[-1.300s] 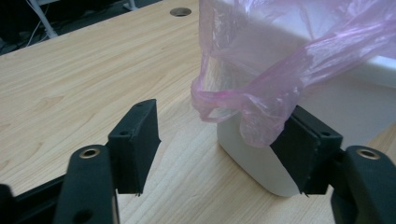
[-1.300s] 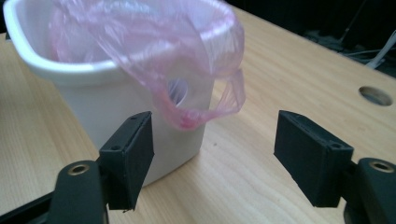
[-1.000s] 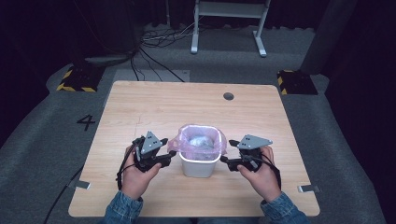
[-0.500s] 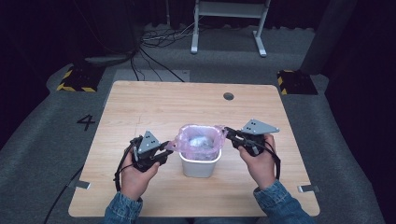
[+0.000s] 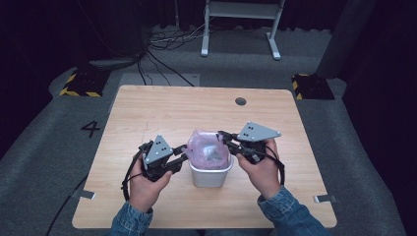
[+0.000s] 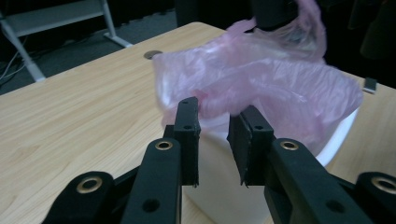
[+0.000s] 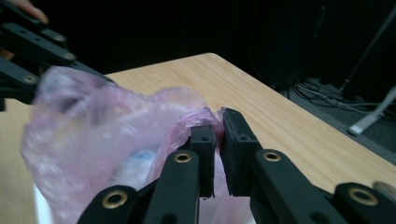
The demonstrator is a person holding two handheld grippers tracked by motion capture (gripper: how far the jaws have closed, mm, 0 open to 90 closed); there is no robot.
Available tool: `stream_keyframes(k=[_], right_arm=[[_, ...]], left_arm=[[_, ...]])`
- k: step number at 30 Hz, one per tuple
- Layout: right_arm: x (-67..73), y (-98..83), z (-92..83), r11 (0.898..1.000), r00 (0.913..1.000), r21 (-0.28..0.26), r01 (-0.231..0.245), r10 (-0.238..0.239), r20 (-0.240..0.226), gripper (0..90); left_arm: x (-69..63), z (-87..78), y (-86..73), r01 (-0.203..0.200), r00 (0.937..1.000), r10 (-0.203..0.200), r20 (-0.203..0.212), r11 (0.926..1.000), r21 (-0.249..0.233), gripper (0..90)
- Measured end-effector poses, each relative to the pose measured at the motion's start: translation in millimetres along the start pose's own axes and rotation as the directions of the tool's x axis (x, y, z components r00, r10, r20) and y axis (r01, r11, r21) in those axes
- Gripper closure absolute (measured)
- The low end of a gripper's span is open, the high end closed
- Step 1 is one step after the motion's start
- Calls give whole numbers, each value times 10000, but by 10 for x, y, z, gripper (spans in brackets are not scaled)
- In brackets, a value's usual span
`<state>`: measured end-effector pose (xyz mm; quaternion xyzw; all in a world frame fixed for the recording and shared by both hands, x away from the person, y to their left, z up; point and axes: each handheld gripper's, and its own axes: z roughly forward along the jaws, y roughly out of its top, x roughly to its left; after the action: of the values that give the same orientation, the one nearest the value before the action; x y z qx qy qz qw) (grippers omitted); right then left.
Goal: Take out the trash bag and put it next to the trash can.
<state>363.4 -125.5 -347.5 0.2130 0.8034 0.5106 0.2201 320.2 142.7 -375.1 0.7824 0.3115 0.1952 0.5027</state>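
Right gripper [image 7: 215, 122] pinches pink bag [image 5: 206, 150] edge; left gripper [image 6: 214, 122] gapes beside.

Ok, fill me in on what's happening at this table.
A person holds a gripper in each hand at a small white bin lined with a pink bag on a wooden table. The right gripper is shut on the bag's edge and holds it above the rim. The left gripper sits at the bag's other side, jaws apart. Something pale lies inside the bag, too blurred to name.

White bin [image 5: 210, 173] lined with pink bag [image 5: 206, 150] on wooden table [image 5: 162, 110], left gripper [image 5: 183, 155] and right gripper [image 5: 222, 136] at bag's edges
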Motion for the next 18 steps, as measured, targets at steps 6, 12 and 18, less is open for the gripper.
stream_keyframes(k=[6, 12, 18], right_arm=[[170, 117, 61, 9986, 9957, -194, 485, -499, -785, 833], [345, 198, 127, 9944, 9820, -256, 1025, -1053, -1567, 812], [474, 231, 155, 9894, 9677, -315, 1417, -1452, -2059, 811]], left_arm=[[-70, 112, 90, -513, 9983, 510, 288, 9987, 76, 631], [-166, 241, 108, -747, 9964, 736, 430, 9969, 256, 497], [-174, 292, 137, -793, 9948, 775, 656, 9965, 252, 497]])
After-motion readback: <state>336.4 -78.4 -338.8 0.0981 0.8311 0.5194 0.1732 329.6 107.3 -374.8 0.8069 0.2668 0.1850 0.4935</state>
